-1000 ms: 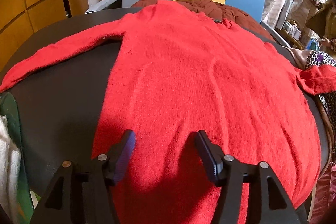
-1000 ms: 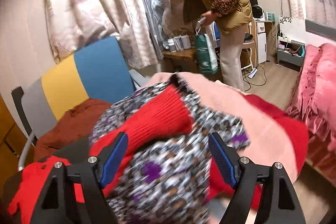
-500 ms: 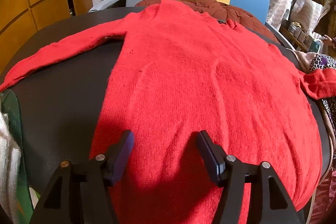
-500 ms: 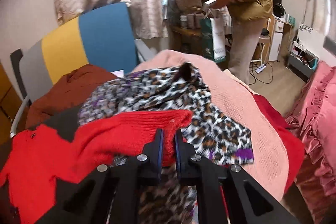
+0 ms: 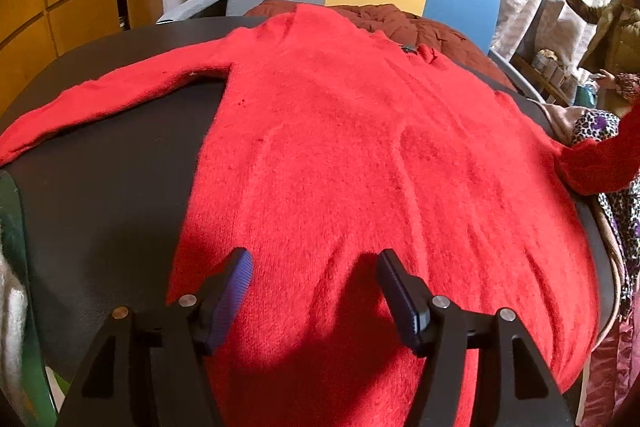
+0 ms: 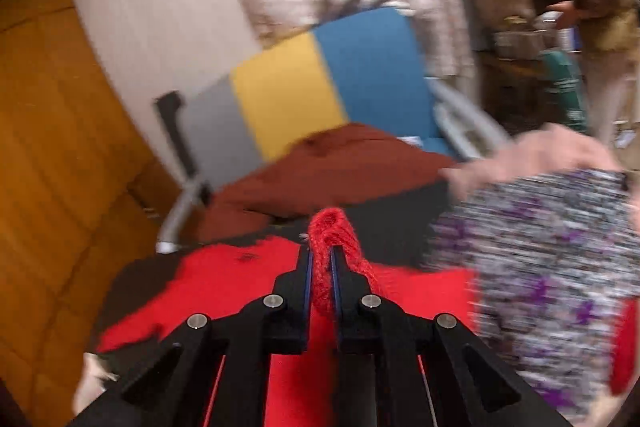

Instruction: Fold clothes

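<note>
A fuzzy red knitted sweater [image 5: 360, 163] is lying spread flat on the dark round table [image 5: 104, 195], body smooth, one sleeve stretching out across the table toward the left edge. The left gripper [image 5: 314, 277] is hovering low over the hem, its fingers standing wide apart and holding nothing. The right gripper [image 6: 320, 267] is pinching the ribbed cuff of the other red sleeve [image 6: 332, 227] between its closed fingers, and that sleeve is lifting off the pile of leopard-print and pink clothes [image 6: 552, 227] beside the table. The step in hand looks like a sleeve fold: the gripped cuff likely needs carrying inward across the sweater's body and laying flat without bunching.
</note>
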{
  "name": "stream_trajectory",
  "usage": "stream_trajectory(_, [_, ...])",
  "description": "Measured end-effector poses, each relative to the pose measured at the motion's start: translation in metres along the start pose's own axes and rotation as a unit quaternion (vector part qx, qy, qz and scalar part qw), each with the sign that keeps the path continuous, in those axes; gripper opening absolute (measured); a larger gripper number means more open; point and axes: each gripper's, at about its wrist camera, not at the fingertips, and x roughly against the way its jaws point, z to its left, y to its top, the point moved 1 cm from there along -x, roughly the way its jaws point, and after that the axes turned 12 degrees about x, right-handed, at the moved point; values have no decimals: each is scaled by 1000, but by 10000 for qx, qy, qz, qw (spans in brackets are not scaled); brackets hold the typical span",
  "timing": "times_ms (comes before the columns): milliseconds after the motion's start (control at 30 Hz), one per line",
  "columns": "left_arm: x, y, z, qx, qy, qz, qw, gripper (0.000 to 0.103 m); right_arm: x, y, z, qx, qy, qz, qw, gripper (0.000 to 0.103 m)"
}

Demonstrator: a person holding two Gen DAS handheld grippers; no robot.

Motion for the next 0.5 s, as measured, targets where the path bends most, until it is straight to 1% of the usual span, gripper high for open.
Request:
stream_trajectory(33, [0,0,1,16,-30,-3,10000,65,-12,7,19,18,187,-39,9998,8])
stream_trajectory(200, [1,-1,2,13,-120,-22,9999,65,-82,26,109,323,932,94,9951,8])
stream_trajectory(267, [1,-1,2,-28,-136,-15,9999,65,-109,33,144,447,1224,149,9914,12])
stream_trajectory(300, [1,-1,3,-55,-150,-9,9999,65,-119,29,156,542,1291,202,9900,13])
stream_trajectory(333, [2,-2,3,-85,-166,-3,9998,65,-129,24,168,631,1359,255,9884,15])
stream_trajectory(367, [2,-2,3,-100,-186,-4,9998,65,-135,18,173,625,1460,304,9868,20])
stream_trajectory(400, [2,-2,4,-111,-207,-8,9997,65,-139,8,172,639,1473,341,9864,33])
stream_trajectory(433, [2,-2,4,-108,-225,-13,9997,65,-142,-1,171,654,1487,377,9860,42])
stream_trajectory(500, [3,-3,5,-73,-248,-20,9997,65,-149,-28,164,661,1454,531,9857,43])
